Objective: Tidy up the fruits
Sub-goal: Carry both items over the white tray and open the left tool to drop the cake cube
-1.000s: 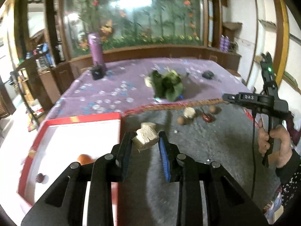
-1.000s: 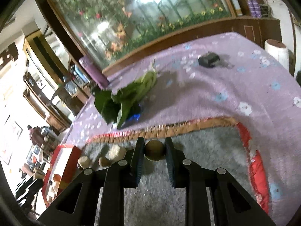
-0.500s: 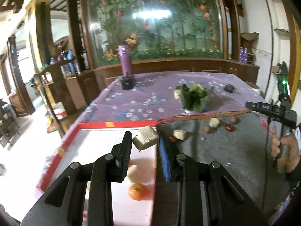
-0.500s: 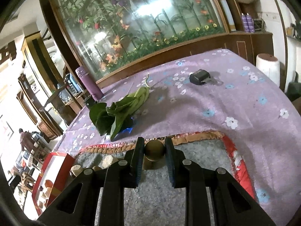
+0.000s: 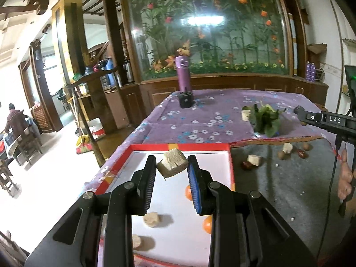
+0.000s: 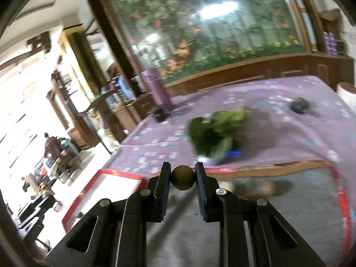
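Purple floral tablecloth (image 5: 207,120) covers the table; the grey felt mat (image 5: 278,184) lies on its near part. Red-rimmed white tray (image 5: 231,166) sits just left of the mat, its near end hidden behind the left gripper (image 5: 172,170), which is clamped on a pale tan cut chunk (image 5: 171,163) held above the tray. Two orange round fruits (image 5: 208,224) on the tray are partly hidden by its fingers. Right gripper (image 6: 183,178) pinches a small brown round fruit (image 6: 183,177) over the mat's far edge. Right view is motion-blurred: leafy greens (image 6: 217,133) smeared, loose pieces on the mat unreadable.
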The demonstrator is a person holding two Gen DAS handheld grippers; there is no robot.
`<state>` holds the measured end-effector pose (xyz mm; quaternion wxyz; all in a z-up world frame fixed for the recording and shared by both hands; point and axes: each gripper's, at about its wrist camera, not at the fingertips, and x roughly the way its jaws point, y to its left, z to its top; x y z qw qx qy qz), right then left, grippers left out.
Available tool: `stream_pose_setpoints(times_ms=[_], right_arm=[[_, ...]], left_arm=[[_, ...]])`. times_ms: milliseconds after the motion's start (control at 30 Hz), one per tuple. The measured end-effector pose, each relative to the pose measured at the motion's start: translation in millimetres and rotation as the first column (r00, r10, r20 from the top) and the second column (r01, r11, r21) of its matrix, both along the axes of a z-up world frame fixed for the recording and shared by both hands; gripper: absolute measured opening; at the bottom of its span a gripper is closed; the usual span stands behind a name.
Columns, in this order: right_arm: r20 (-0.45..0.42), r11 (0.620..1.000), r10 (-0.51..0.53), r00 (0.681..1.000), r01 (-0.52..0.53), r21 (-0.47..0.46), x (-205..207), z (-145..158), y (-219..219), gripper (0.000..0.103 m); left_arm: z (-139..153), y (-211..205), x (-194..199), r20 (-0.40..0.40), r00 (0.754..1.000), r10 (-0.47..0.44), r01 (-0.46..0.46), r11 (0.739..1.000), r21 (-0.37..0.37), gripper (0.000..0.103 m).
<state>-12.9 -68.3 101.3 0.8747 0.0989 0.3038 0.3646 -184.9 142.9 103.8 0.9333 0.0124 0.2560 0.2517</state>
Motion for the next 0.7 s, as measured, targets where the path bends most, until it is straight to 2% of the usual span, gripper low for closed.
stream_pose_setpoints(times_ms=[233, 700], right_arm=[[-0.009, 0.993, 0.118, 0.993, -0.118, 0.017, -33, -1, 64, 0.022], [-0.072, 0.960, 0.272, 0.960, -0.276, -0.048, -75, -28, 133, 0.022]], left_arm=[[-3, 21, -9, 0.006, 0.999, 0.048, -0.048, 0.999, -0.008, 0.026], [-13, 51, -22, 0.008, 0.995, 0.103, -0.103, 0.994, -0.037, 0.026]])
